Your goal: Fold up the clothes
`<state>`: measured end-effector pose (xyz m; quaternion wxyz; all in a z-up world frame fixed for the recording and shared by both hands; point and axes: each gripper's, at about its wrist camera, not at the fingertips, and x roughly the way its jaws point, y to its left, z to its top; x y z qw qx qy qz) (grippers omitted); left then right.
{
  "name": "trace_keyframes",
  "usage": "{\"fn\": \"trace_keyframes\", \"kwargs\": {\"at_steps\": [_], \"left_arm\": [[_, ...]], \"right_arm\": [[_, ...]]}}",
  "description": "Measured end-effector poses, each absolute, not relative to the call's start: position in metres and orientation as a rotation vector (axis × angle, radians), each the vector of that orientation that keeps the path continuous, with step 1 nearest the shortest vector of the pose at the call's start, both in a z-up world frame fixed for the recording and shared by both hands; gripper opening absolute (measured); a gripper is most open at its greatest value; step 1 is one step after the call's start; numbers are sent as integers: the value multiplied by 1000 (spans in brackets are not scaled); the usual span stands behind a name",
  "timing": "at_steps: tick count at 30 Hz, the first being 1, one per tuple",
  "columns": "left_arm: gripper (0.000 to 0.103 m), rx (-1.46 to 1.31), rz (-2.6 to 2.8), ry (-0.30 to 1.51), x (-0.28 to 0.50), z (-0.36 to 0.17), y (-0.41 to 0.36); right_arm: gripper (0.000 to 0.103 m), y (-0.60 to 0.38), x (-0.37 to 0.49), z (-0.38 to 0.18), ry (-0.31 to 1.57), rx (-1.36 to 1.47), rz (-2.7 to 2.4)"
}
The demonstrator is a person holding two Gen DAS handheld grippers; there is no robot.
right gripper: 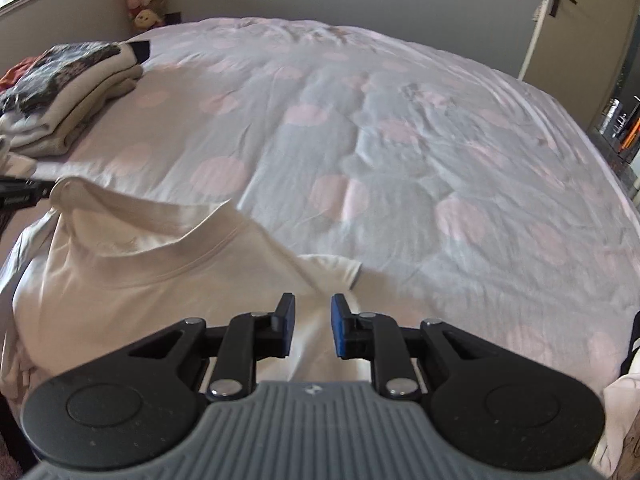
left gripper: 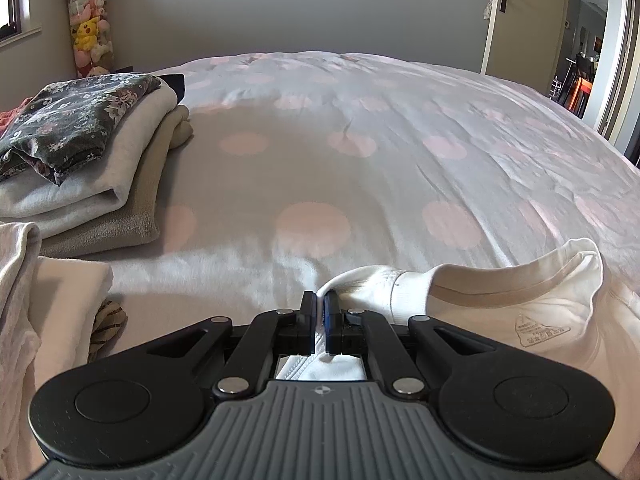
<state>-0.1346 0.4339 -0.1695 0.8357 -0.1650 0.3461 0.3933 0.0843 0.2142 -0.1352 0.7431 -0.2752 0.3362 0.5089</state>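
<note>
A cream-white T-shirt [left gripper: 500, 320] lies on the near part of the bed, collar and printed neck label facing up. My left gripper [left gripper: 320, 300] is shut on a bunched fold of the shirt at its left shoulder, and white fabric runs between the pads. The right wrist view shows the same T-shirt [right gripper: 140, 280] spread out, a short sleeve [right gripper: 332, 268] lying flat and the left gripper [right gripper: 20, 196] holding the raised corner. My right gripper [right gripper: 313, 304] hovers over the shirt near that sleeve. Its blue pads [right gripper: 339, 324] stand a little apart and press on nothing.
A stack of folded clothes [left gripper: 80, 160] topped by a dark floral piece sits at the left of the dotted bed cover [left gripper: 360, 140]. More pale garments [left gripper: 24, 300] lie at the near left. Plush toys [left gripper: 88, 28] hang in the corner. A door [left gripper: 520, 12] stands at the right.
</note>
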Motion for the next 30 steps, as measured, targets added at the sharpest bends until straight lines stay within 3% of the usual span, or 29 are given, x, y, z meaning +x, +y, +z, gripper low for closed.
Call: {"fn": "trace_keyframes", "kwargs": {"at_steps": [11, 20, 30], "left_arm": [[2, -346, 846, 751, -131, -173, 436], [2, -365, 845, 754, -131, -178, 439], [3, -386, 842, 726, -134, -174, 439]], "right_arm": [[21, 269, 57, -185, 785, -631, 1132], [21, 308, 60, -174, 728, -597, 1123], [23, 269, 88, -135, 656, -523, 1091]]}}
